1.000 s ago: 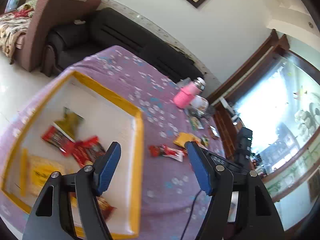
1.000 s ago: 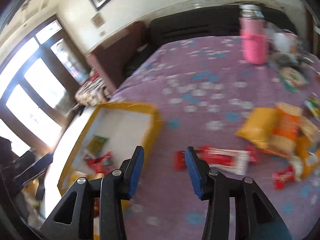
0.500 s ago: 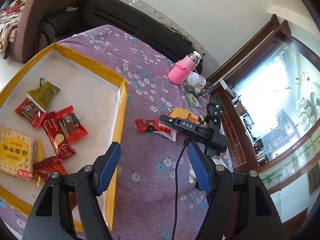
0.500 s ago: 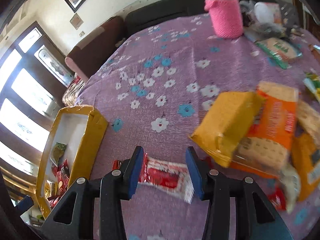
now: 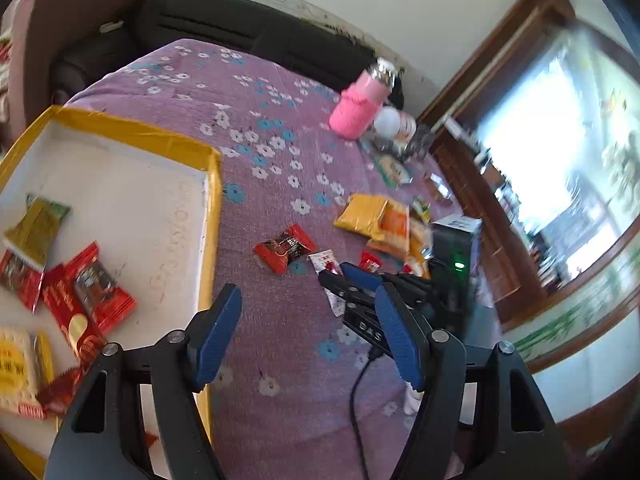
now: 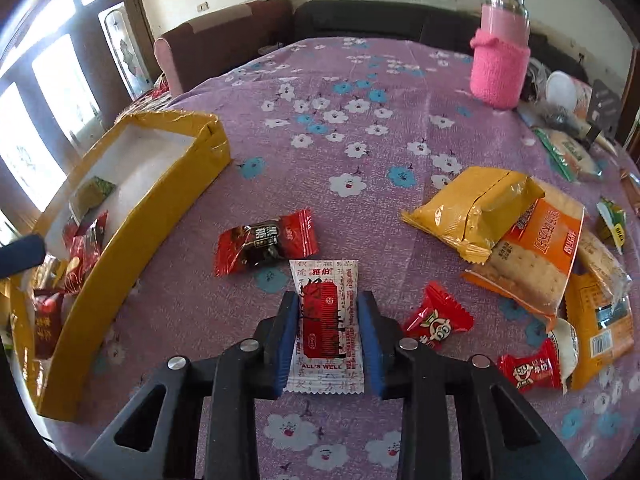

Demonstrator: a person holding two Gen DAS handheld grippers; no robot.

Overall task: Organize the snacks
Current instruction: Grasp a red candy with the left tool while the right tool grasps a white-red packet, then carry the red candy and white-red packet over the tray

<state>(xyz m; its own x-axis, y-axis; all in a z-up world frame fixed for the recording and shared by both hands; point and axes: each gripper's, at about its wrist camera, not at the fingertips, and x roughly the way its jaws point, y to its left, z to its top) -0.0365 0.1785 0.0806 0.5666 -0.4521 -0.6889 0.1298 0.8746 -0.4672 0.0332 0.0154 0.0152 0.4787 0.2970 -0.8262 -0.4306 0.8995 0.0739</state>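
Right wrist view puts us right over the action: the right gripper has its blue fingers down either side of the white-and-red sachet, which lies flat on the purple flowered tablecloth near the front edge. The pads look close against the packet's long sides, but whether they are truly pinching it yet I cannot tell. Just beyond the sachet sits a red-and-black candy, and off toward the right edge there's the pile of loose snacks: a yellow bag, an orange cracker pack, two small red sweets.

Over on the left wrist view, the left gripper hangs above the cloth with fingers wide apart, holding nothing, just beside the yellow-rimmed box. That box sits at the left edge of the table and already has several packets inside, red wrappers among them. The right gripper shows here too, low over the sachet.

So the step in hand, by my reading, is the pick-up of this sachet. Next call: squeeze firmly on the thin, slippery film, lift clear of the cloth, carry left over the box wall and let go inside. A flat packet like that could slide out of a light pinch.
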